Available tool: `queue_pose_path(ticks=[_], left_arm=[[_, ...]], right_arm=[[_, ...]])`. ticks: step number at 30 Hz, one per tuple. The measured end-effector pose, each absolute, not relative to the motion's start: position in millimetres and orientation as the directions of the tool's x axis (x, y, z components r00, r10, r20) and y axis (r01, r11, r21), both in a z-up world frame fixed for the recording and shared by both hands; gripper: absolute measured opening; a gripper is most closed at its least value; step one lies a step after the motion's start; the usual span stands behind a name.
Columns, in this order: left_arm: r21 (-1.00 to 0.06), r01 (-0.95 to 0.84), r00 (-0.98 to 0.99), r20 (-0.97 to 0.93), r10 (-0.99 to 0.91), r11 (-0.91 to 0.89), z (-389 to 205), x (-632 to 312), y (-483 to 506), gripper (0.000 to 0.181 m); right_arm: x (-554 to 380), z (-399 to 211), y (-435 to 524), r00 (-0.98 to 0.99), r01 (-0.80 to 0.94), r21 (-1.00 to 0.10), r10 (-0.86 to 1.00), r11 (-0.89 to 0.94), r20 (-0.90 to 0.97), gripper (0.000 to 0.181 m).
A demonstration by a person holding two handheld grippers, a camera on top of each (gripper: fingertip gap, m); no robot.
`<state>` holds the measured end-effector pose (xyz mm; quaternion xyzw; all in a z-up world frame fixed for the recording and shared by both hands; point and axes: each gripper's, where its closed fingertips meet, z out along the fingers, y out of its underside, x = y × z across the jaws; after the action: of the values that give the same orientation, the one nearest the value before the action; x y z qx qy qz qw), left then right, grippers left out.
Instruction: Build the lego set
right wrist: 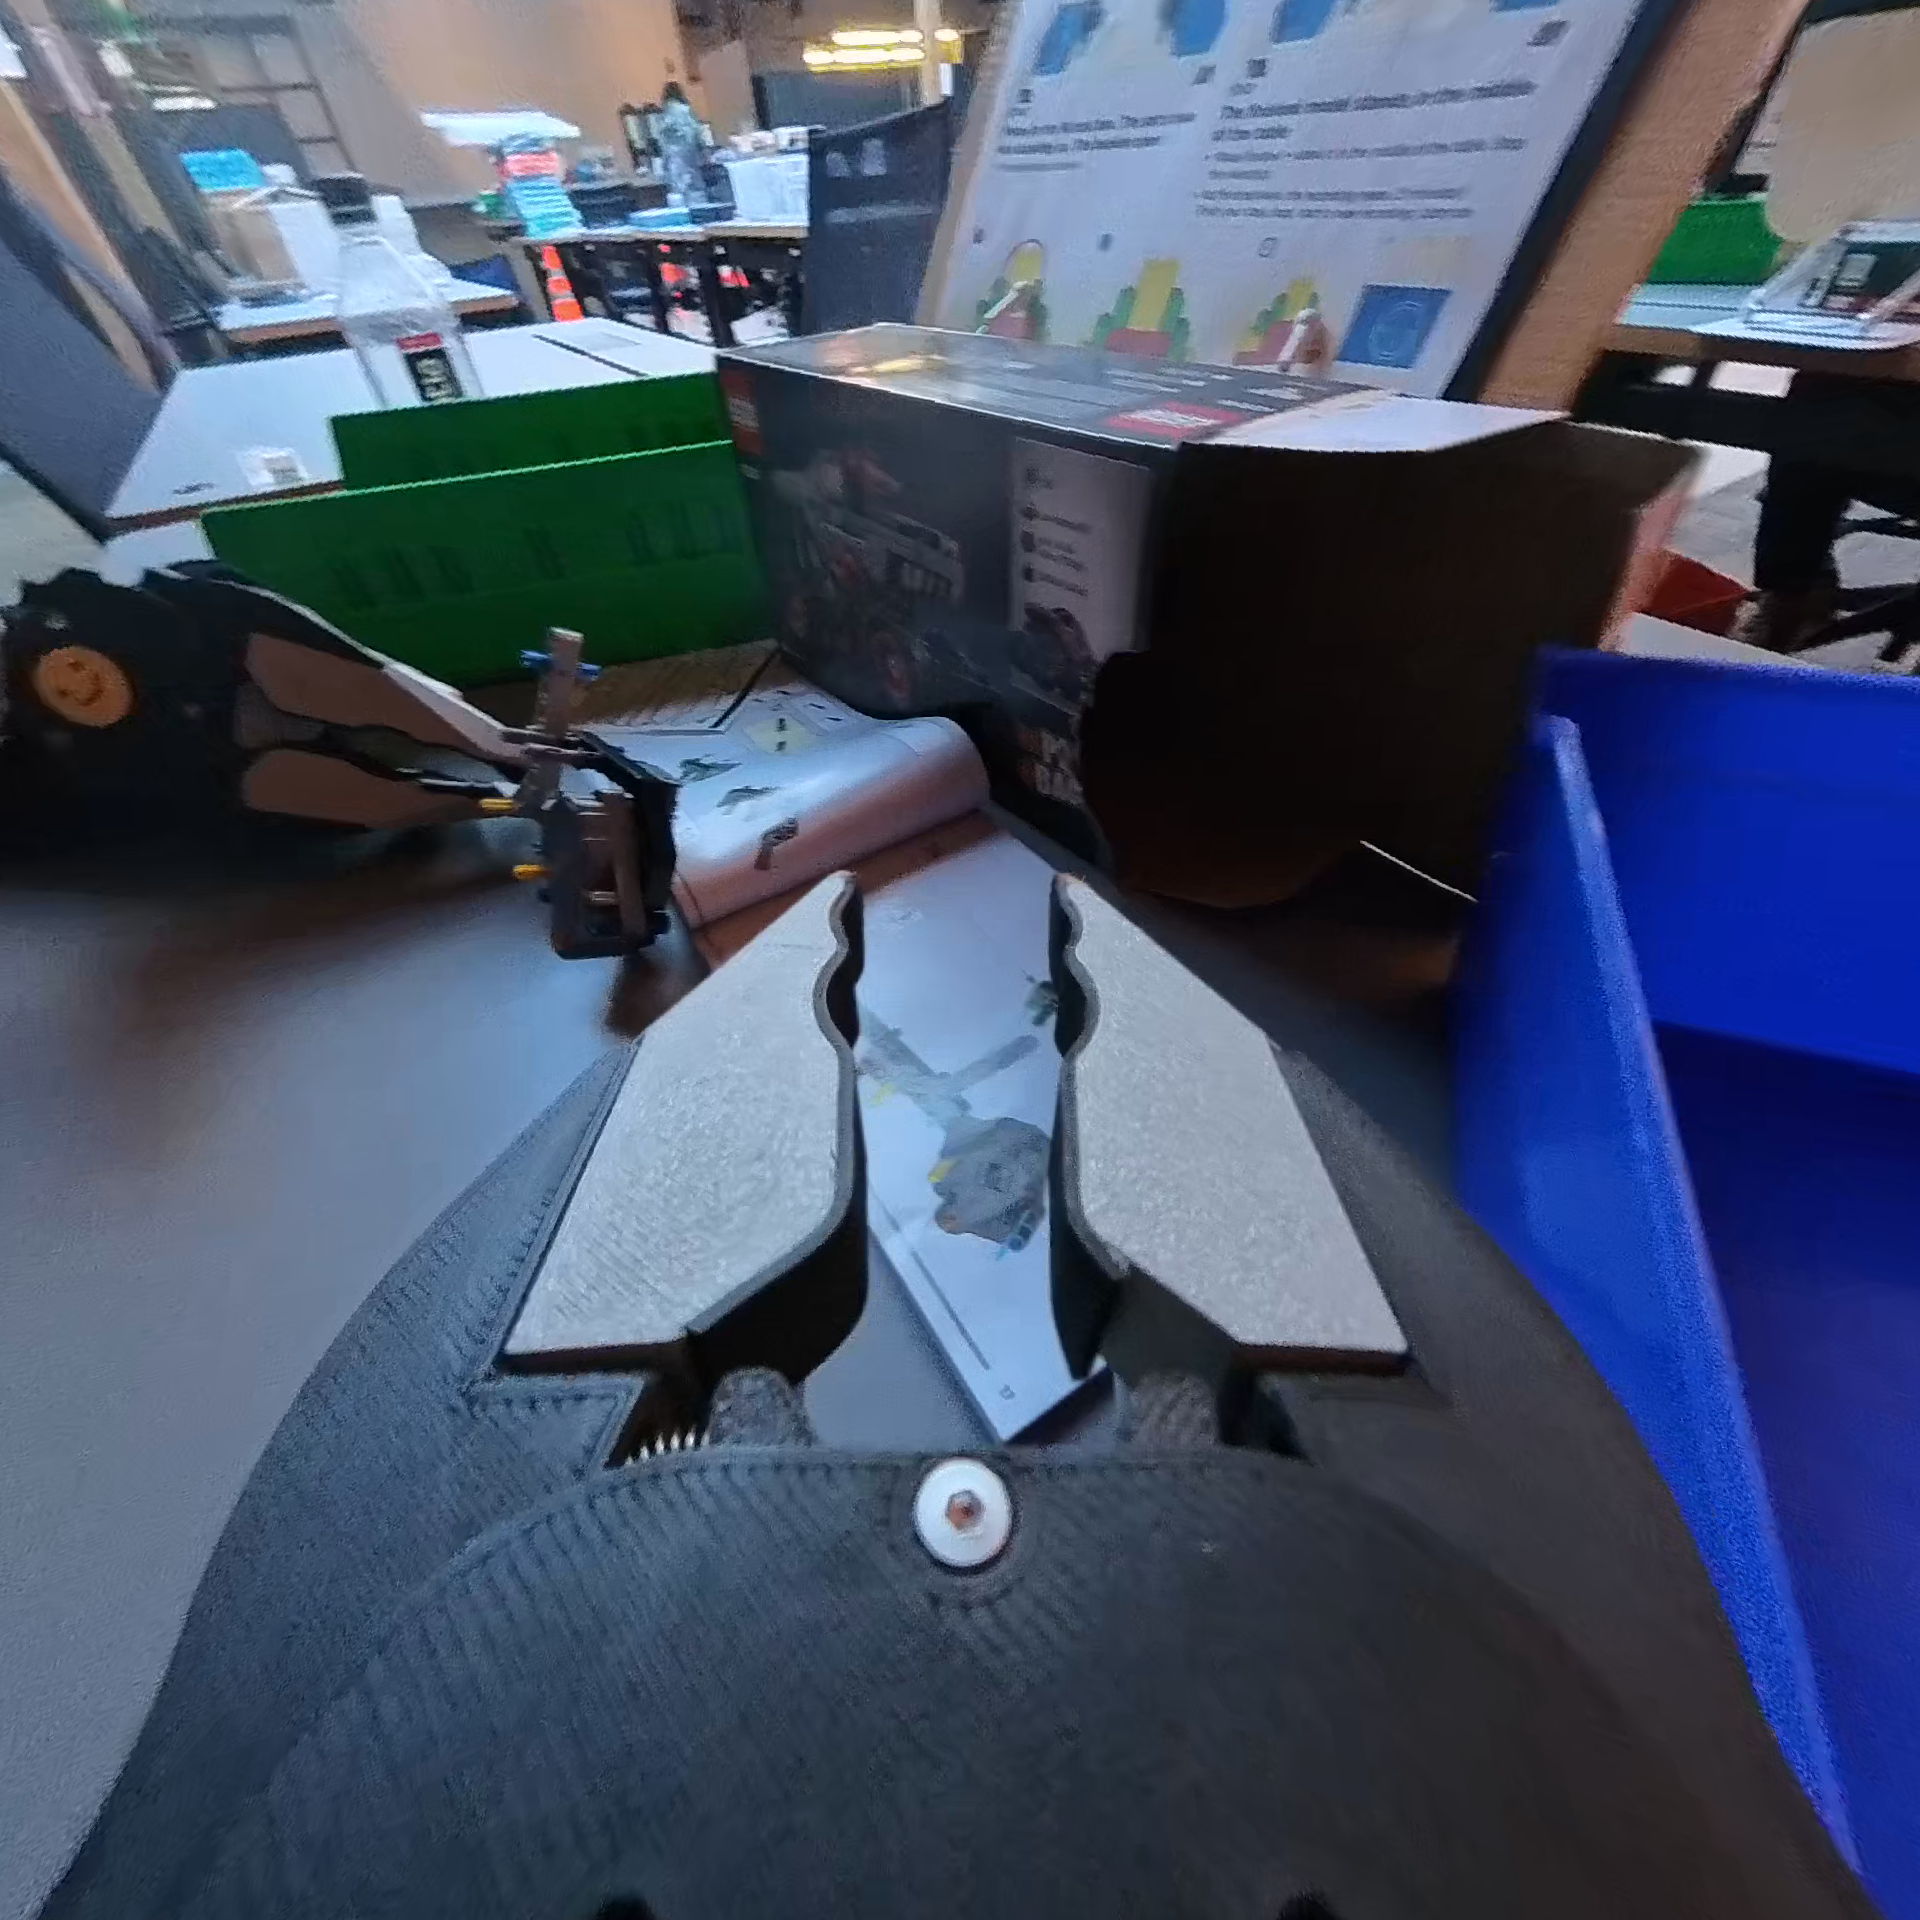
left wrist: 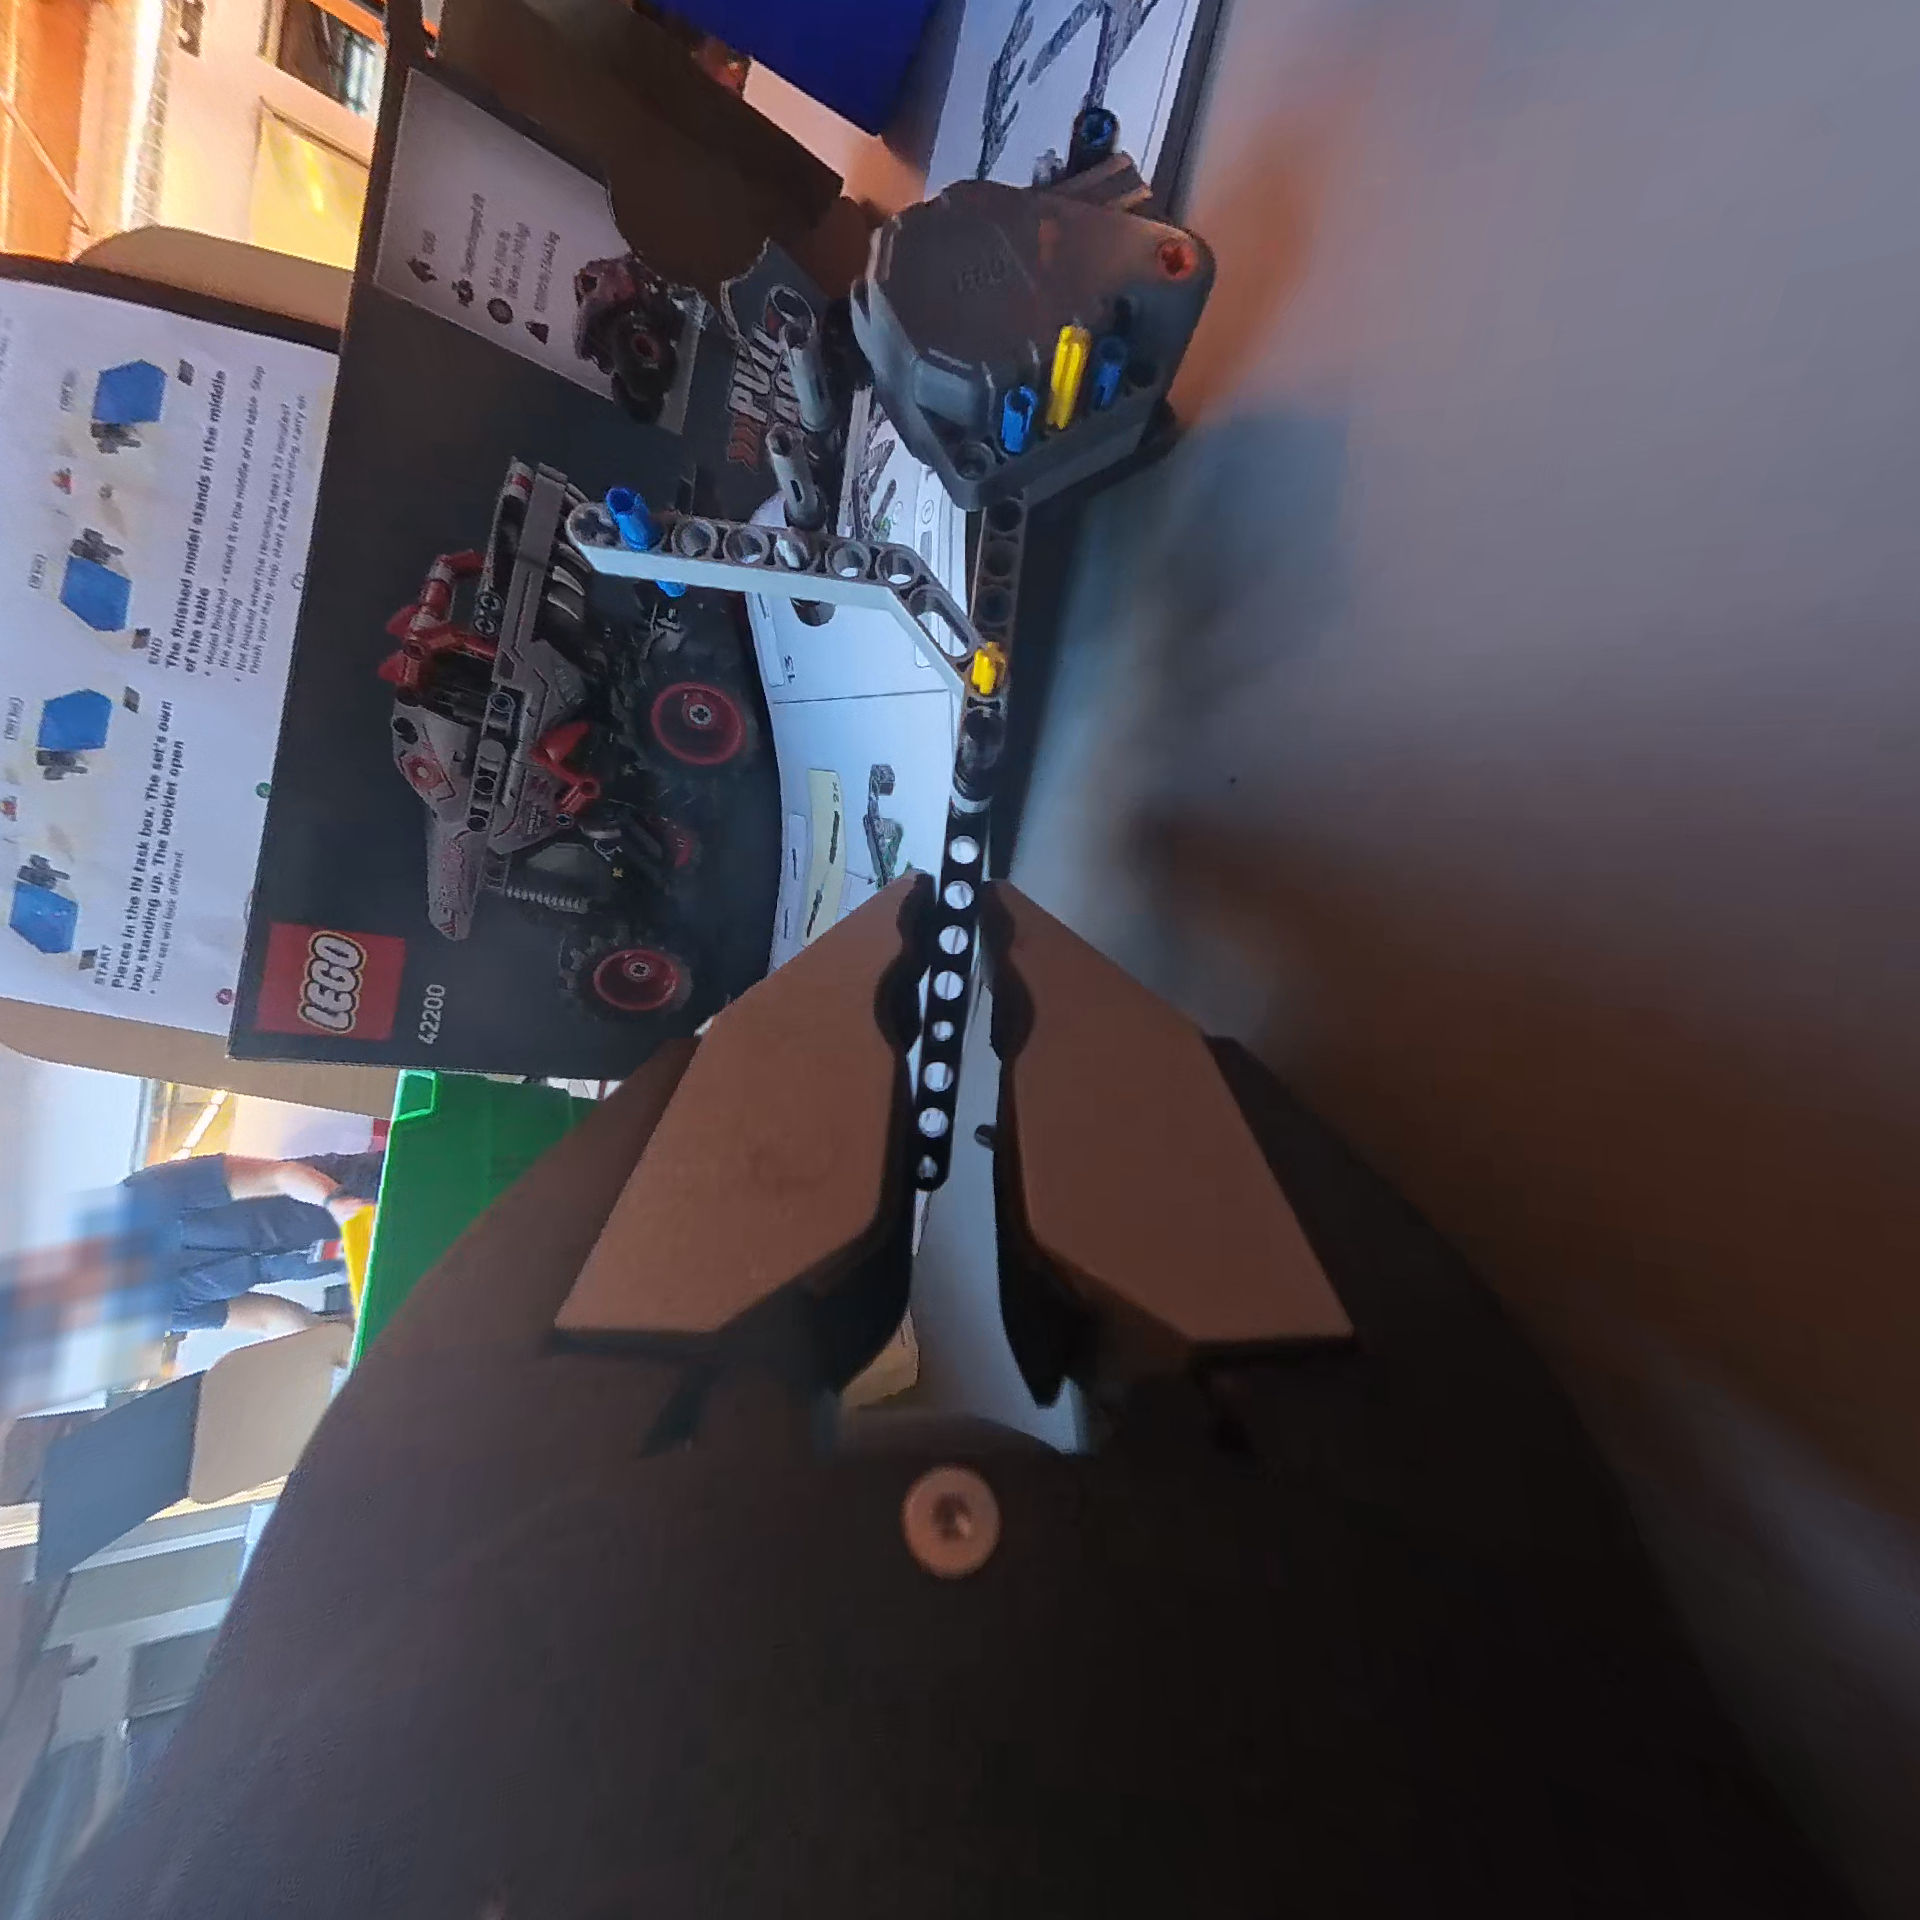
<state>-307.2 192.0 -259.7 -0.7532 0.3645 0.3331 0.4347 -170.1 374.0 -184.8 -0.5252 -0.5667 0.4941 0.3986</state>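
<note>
The left tool [left wrist: 951, 888] is clamped on a black holed beam [left wrist: 948, 997] of the half-built lego assembly [left wrist: 1023, 332], which extends toward twelve o'clock. The right tool [right wrist: 954, 914] hangs empty, fingers apart, over the open instruction booklet [right wrist: 966, 1132] on the bench [right wrist: 260, 1091], with the set's box [right wrist: 935, 520] at twelve o'clock.

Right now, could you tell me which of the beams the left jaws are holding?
The black straight beam; the white bent beam stands off it, outside the jaws.

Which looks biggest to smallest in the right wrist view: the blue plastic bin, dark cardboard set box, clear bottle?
1. Blue plastic bin, though nearness inflates it.
2. Dark cardboard set box.
3. Clear bottle, far back, smallest.
</note>
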Motion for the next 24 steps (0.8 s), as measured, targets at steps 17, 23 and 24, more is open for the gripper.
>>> queue_pose_path(ticks=[17, 23, 24], left_arm=[[-0.296, -0.909, 0.368, -0.900, -0.233, -0.292, -252.7, -296.0, 197.8, 0.004], [-0.255, -0.927, 0.319, -0.922, -0.220, -0.274, -250.2, -292.6, 199.2, 0.005], [-0.248, -0.930, 0.311, -0.925, -0.220, -0.270, -250.2, -291.9, 199.2, 0.005]], right_arm=[[-207.6, -236.0, 258.4, -0.443, 0.440, -0.893, 0.889, 0.097, -0.121, 0.044], [-216.9, -243.8, 260.1, -0.406, 0.490, -0.869, 0.900, 0.069, -0.158, 0.056], [-217.5, -243.9, 259.1, -0.410, 0.489, -0.869, 0.899, 0.076, -0.152, 0.054]])
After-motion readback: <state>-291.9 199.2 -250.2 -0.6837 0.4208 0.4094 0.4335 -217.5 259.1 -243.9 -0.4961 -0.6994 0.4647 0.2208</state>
